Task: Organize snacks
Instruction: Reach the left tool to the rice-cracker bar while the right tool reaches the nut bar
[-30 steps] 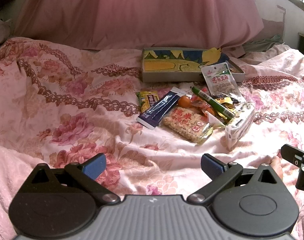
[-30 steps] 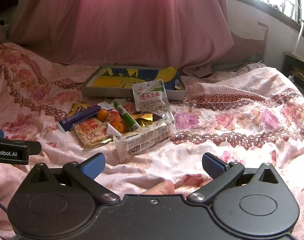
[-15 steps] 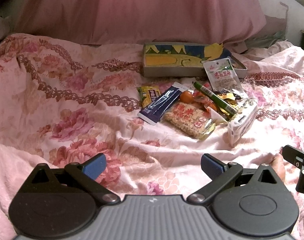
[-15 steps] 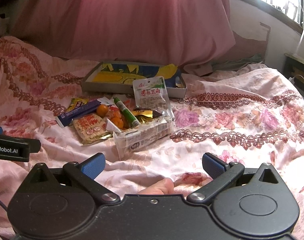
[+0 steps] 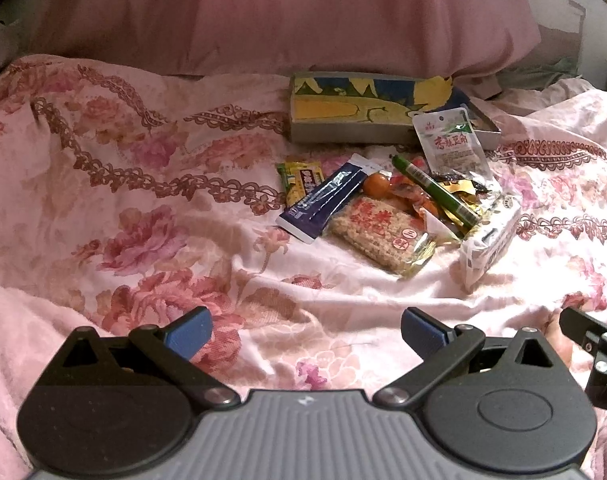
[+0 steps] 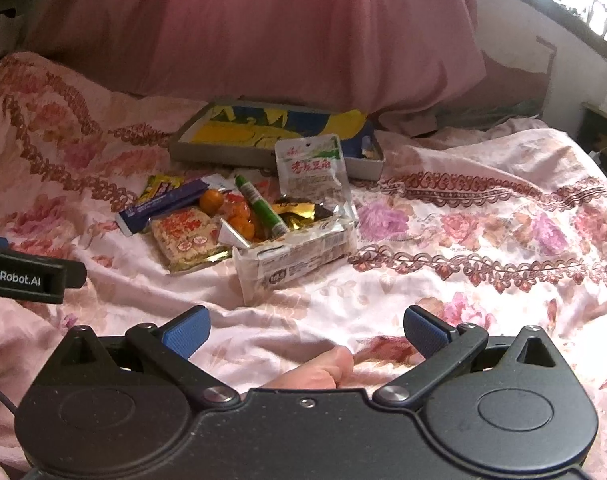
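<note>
A heap of snacks lies on the floral bedspread: a dark blue stick pack (image 5: 325,203) (image 6: 163,206), a red-printed rice cracker pack (image 5: 383,232) (image 6: 185,238), a green tube (image 5: 433,192) (image 6: 261,206), a small orange (image 5: 374,184) (image 6: 211,201), a white pouch (image 5: 451,146) (image 6: 311,170) and a long white pack (image 5: 489,240) (image 6: 297,262). Behind the heap sits a shallow box (image 5: 307,128) (image 6: 183,150) with a yellow-and-blue picture inside. My left gripper (image 5: 305,330) and right gripper (image 6: 305,328) both stand open and empty, well short of the heap.
A big pink pillow (image 5: 287,12) rises behind the box. A fingertip (image 6: 323,370) shows under the right gripper. The left gripper's side (image 6: 27,276) juts in at the right view's left edge. Rumpled bedspread (image 5: 143,200) spreads to the left.
Both grippers have drifted slightly forward toward the snack heap, which now looks a little larger. Jaws stay open; no snack has moved.
</note>
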{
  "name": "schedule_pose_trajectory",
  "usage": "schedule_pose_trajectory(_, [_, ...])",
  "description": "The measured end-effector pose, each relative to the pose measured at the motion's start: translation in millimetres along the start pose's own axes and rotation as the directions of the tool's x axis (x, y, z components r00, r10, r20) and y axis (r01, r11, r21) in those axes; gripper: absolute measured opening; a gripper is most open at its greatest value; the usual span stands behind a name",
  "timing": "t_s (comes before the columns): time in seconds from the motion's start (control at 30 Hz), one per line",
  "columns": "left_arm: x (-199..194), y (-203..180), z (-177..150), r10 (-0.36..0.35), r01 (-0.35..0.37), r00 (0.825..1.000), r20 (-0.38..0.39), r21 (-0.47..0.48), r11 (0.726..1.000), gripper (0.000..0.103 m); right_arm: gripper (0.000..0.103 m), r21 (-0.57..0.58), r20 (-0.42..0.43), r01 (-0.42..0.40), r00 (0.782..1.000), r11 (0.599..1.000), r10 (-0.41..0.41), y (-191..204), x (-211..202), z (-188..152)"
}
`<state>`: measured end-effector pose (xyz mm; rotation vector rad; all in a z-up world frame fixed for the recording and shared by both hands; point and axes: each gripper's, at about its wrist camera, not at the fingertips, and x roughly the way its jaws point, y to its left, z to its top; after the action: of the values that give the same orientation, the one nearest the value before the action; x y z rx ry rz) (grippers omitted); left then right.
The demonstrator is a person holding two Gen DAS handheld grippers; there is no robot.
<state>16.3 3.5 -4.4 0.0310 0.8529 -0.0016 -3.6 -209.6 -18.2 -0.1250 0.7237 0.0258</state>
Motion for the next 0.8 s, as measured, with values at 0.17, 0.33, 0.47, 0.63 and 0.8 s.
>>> schedule_pose_trajectory(0.17, [8,-2,8,-0.007,0.008,0.999,-0.038,0.004,1.0,0.103,0.103,0.002,-0.055,-0.028,0.998,1.0,0.028,-4,3,4])
schedule_pose_trajectory(0.33, [22,3,18,-0.021,0.019,0.995,-0.097,-0.022,1.0,0.103,0.103,0.054,-0.112,-0.084,0.99,0.995,0.09,-8,25,18])
schedule_pose_trajectory(0.47, [35,6,27,-0.032,0.025,0.99,-0.137,-0.05,0.998,0.103,0.103,0.102,-0.127,-0.109,0.984,0.989,0.122,-17,41,27])
schedule_pose_trajectory(0.63, [52,6,39,-0.046,0.036,0.982,-0.182,-0.056,0.998,0.103,0.103,0.096,-0.131,-0.092,0.986,0.991,0.104,-21,70,38])
schedule_pose_trajectory(0.8, [66,1,49,-0.041,0.035,0.976,-0.216,-0.028,0.999,0.103,0.103,0.111,-0.13,-0.101,0.985,0.989,0.115,-31,96,47])
